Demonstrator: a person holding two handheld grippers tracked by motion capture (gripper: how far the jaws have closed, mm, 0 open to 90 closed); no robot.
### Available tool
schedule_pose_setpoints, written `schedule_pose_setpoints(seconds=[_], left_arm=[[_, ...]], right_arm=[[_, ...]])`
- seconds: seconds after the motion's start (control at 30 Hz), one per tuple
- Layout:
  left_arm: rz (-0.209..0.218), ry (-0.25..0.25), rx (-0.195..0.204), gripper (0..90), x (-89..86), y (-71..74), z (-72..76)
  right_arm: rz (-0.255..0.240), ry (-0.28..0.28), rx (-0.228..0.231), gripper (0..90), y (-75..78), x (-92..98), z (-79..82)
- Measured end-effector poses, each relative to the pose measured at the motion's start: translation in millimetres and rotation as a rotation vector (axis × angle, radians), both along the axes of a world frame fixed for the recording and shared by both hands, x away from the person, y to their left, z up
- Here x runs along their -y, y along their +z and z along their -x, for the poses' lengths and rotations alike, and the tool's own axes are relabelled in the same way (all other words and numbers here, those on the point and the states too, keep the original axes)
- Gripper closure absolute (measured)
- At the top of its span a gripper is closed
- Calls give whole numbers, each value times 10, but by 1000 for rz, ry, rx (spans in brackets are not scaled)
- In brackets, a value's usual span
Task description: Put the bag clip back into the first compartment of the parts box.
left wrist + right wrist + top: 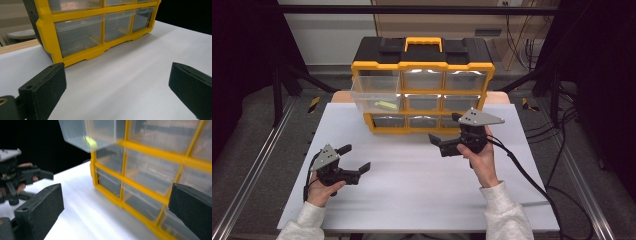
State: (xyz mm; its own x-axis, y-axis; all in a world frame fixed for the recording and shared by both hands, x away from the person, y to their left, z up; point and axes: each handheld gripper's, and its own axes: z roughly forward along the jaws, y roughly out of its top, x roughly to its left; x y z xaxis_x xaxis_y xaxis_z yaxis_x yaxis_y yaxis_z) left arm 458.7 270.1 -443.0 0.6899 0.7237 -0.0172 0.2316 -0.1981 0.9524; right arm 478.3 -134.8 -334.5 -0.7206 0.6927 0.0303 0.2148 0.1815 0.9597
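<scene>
Two grippers sit over the white table (412, 175), both with jaws spread and empty. The left gripper (354, 160) is held near the left edge; the right gripper (443, 134) hovers just before the yellow organizer (422, 85) at the far side — its top-left drawer (376, 95) pulled out, holding a small yellow-green piece (385, 105).

We count one yellow-and-black organizer (422, 82) at twelve o'clock on one white table (412, 180). Its face holds nine clear drawers, three rows of three. Eight sit closed; one, the top-left drawer (376, 95), is pulled out toward ten o'clock. Inside it we see one yellow-green item (386, 105). On the lid we count one yellow handle (423, 43) and two black latches. We see two hand-held grippers: the left gripper (358, 158) at seven o'clock, the right gripper (444, 129) at three o'clock.
</scene>
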Motion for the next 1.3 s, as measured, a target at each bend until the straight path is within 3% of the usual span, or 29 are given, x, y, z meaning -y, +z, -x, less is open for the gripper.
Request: schedule_pose_setpoints(seconds=[0.27,0.67,1.07,1.3], left_arm=[[-8,-3,-1,12,6,-5,0],[-8,-4,-3,12,11,-13,-1],[-13,-11,-2,15,33,-19,6],[-12,-16,-4,15,37,-20,11]], right_arm=[[7,-19,-42,4,-334,284,71],[-6,-82,-43,4,-772,749,225],[-35,-88,-28,7,-1080,1058,360],[-54,-95,-54,8,-1222,1195,369]])
